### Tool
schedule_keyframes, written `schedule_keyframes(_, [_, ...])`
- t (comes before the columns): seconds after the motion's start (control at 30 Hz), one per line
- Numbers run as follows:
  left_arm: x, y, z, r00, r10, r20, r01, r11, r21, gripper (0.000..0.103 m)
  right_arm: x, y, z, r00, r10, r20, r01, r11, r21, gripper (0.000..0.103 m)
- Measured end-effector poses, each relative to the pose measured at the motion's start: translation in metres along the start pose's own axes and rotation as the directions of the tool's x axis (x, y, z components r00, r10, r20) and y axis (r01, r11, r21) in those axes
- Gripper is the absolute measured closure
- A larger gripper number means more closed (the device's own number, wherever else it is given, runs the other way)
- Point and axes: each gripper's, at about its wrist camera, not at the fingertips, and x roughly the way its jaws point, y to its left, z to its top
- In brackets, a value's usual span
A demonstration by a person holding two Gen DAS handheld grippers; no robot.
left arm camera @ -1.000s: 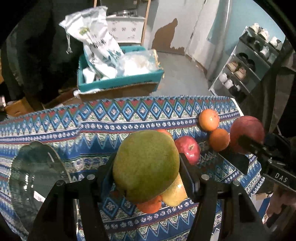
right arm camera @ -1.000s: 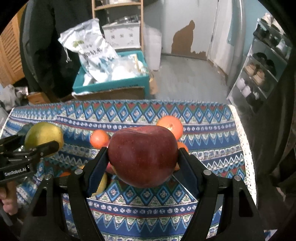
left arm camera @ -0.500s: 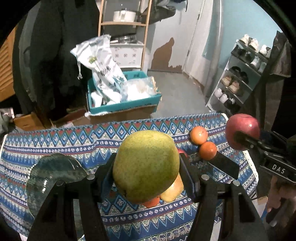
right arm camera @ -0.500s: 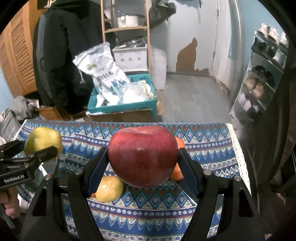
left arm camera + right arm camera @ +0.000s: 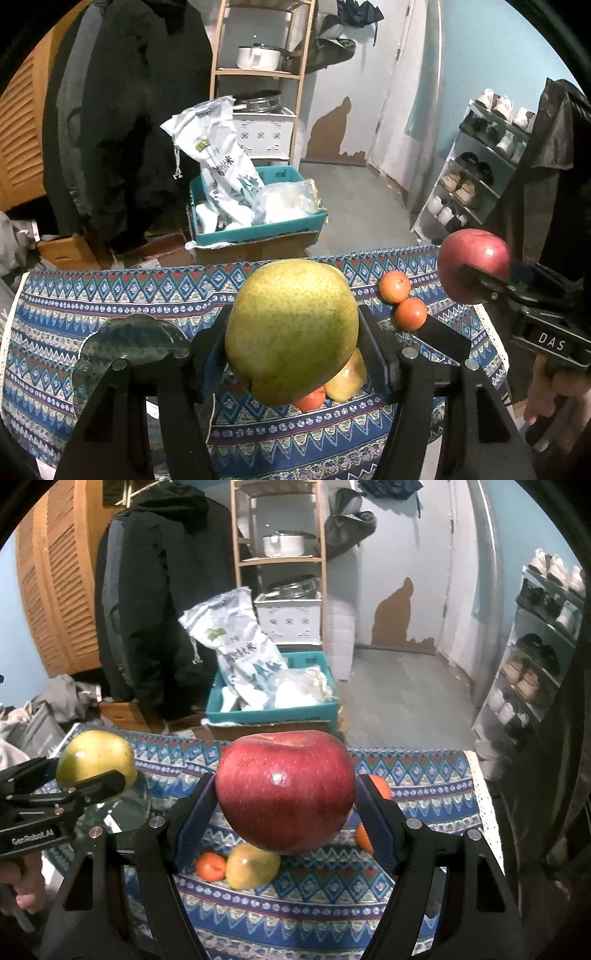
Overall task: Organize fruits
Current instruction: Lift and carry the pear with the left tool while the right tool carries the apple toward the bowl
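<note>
Fruit is held aloft over the desk [image 5: 110,291]: left hand-held gripper [image 5: 291,343] clamps a pear [image 5: 291,328], right hand-held gripper [image 5: 284,805] an apple [image 5: 284,790]. Round skins could slip out, bruising oranges [image 5: 402,299] at two o'clock.

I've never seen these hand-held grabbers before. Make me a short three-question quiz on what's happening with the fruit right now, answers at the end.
1. True or false: the left gripper is holding a banana.
2. Which fruit does the right gripper hold? A) orange B) red apple C) lemon
3. Fill in: in the left wrist view, the two oranges beside the green pear lie on the patterned ______.

Key:
1. False; it grips the green pear.
2. B, the red apple.
3. Tablecloth.
</note>
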Motion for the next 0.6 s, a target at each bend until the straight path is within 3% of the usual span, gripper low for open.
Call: schedule_keyframes(0.6, [-0.039,0.044,0.001,0.996,0.048,0.071,-0.044,0.997,-0.067,0.038,-0.001,0.061,0.028,0.994,0.108,0.033,-0.106,0.993,-0.056,0.028])
